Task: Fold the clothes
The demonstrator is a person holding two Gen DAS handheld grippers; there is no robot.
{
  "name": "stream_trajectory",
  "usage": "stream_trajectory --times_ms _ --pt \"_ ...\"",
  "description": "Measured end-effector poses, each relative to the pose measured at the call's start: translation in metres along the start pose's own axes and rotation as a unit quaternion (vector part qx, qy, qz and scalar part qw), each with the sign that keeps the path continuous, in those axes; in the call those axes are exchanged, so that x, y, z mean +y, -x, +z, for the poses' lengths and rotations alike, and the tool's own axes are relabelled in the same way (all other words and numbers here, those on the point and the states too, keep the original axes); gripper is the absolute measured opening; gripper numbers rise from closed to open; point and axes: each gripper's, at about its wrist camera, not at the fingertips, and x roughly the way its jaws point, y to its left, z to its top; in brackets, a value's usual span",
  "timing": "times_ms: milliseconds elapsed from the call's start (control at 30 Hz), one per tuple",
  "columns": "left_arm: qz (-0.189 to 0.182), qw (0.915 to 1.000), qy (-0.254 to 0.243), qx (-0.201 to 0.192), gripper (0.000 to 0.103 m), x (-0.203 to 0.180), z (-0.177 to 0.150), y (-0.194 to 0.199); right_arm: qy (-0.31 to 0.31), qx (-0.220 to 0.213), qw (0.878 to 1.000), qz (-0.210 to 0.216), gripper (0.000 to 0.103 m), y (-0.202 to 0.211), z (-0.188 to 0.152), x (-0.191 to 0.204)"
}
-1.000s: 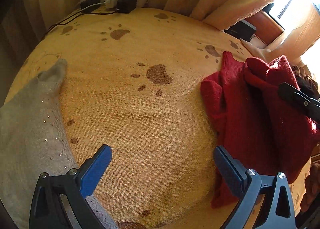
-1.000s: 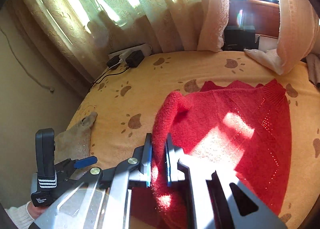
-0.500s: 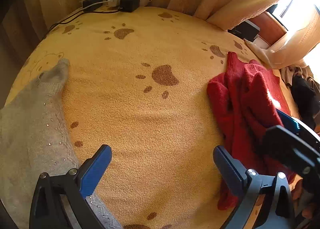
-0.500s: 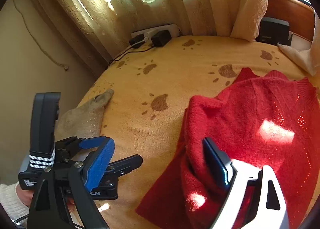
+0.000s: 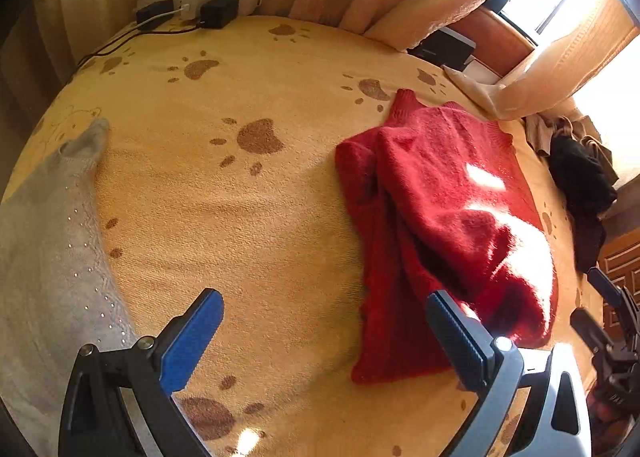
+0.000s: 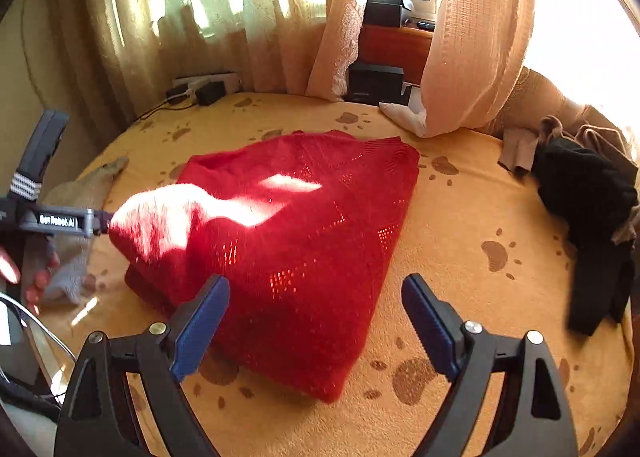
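A yellow bed cover printed with brown paw marks [image 6: 460, 217] fills the room below pale sunlit curtains [image 6: 192, 17]. At your far left lies a grey knitted garment [image 5: 44, 241]. Your left gripper [image 5: 324, 341] hangs over bare cover, its jaws spread and empty. The folded red knitted sweater [image 6: 296, 241] lies flat mid-bed, sun across it. Your right gripper [image 6: 316, 317] hovers at its near edge, jaws wide apart, gripping nothing. A black garment [image 6: 588, 217] is heaped at the right.
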Motion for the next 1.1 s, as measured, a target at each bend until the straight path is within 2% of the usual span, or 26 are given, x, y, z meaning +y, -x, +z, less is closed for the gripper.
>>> stream_trajectory --times_ms 133,267,367,533,667,767,867,967,1033,1100 --pt "-0.002 0.9999 0.015 -0.001 0.103 -0.005 -0.008 0.009 0.011 -0.024 1.0 -0.001 0.09 0.003 0.001 0.006" --pt "0.006 0.9996 0.022 -0.015 0.103 -0.009 -0.01 0.021 0.011 -0.056 0.998 -0.032 0.091 -0.005 0.02 0.001" --pt "0.011 0.9991 0.03 -0.028 0.103 -0.009 -0.008 0.03 0.027 -0.047 0.997 -0.051 0.091 -0.03 0.032 0.003" --pt "0.007 0.9977 0.045 -0.049 0.103 -0.011 -0.002 0.045 0.098 -0.002 0.995 -0.018 0.091 -0.077 0.013 0.043" --pt "-0.026 0.9978 0.031 -0.053 0.103 -0.034 0.0 0.051 0.084 -0.015 0.996 0.001 0.093 -0.085 -0.004 0.046" --pt "-0.055 0.9971 -0.019 -0.05 0.103 -0.059 -0.002 0.044 0.073 -0.013 0.997 0.026 0.094 -0.084 -0.003 0.037" --pt "-0.023 0.9965 -0.073 -0.033 0.103 -0.073 -0.01 0.022 0.067 -0.006 0.997 0.037 0.095 -0.075 -0.001 0.025" --pt "0.077 0.9893 -0.123 -0.011 0.103 -0.067 -0.02 -0.007 0.045 -0.006 0.999 0.022 0.098 -0.058 -0.007 0.007" --pt "0.11 0.9863 -0.122 0.011 0.103 -0.051 -0.026 -0.024 0.02 -0.005 1.0 0.01 0.099 -0.045 -0.016 -0.01" --pt "0.095 0.9913 -0.089 0.02 0.103 -0.035 -0.029 -0.032 0.007 -0.005 1.0 -0.001 0.1 -0.034 -0.024 -0.022"
